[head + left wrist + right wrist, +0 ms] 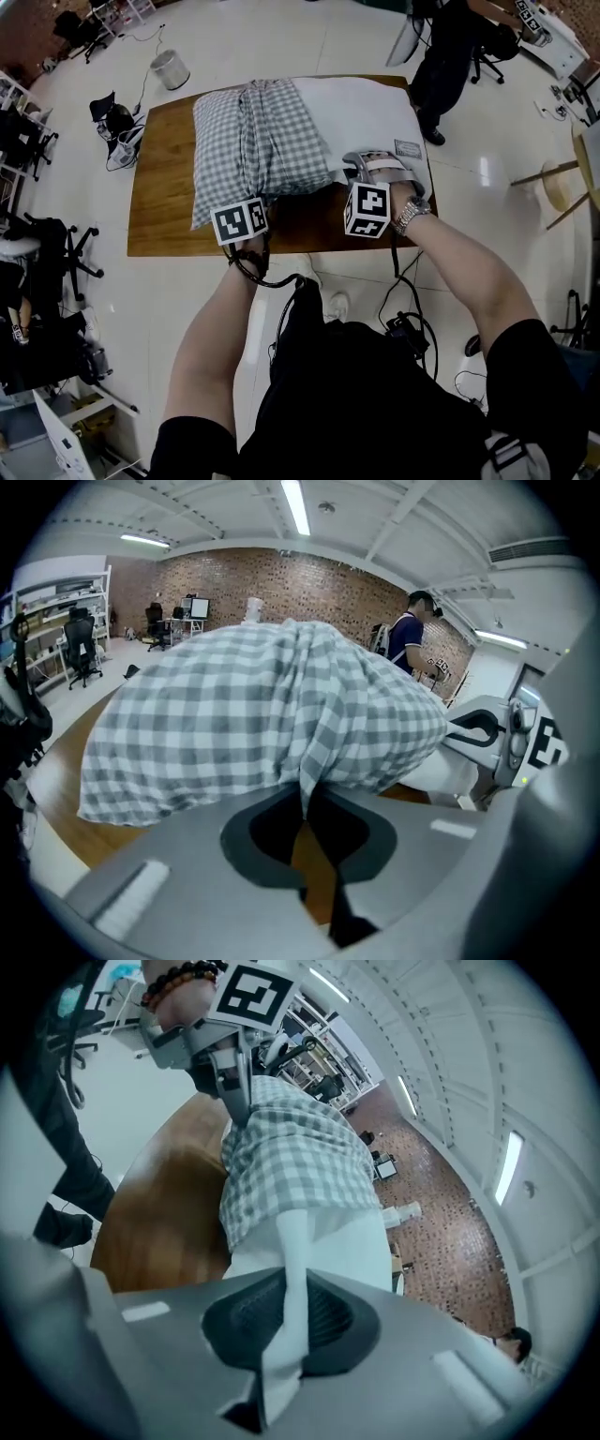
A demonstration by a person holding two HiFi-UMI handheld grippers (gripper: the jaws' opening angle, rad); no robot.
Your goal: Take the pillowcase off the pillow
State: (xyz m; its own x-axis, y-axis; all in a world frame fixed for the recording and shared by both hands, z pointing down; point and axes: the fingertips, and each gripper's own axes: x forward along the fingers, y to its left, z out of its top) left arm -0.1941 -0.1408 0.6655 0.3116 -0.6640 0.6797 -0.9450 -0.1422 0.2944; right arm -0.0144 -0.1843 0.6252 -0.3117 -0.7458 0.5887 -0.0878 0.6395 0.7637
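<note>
A white pillow [361, 117] lies on a wooden table [159, 187]. A grey-and-white checked pillowcase [253, 141] is bunched over its left half. My left gripper [265, 194] is at the near edge of the pillowcase. In the left gripper view my left gripper [305, 803] is shut on a pinched fold of the checked pillowcase [262, 714]. My right gripper [352, 169] is at the near edge of the bare pillow. In the right gripper view my right gripper [292, 1297] is shut on a fold of the white pillow [323, 1251], with the pillowcase [291, 1162] just beyond.
A person [450, 56] stands past the table's far right corner. A waste bin [171, 68] and a cable pile [117, 131] sit on the floor at the left. Office chairs [56, 253] stand further left, and a stool [558, 183] is at the right.
</note>
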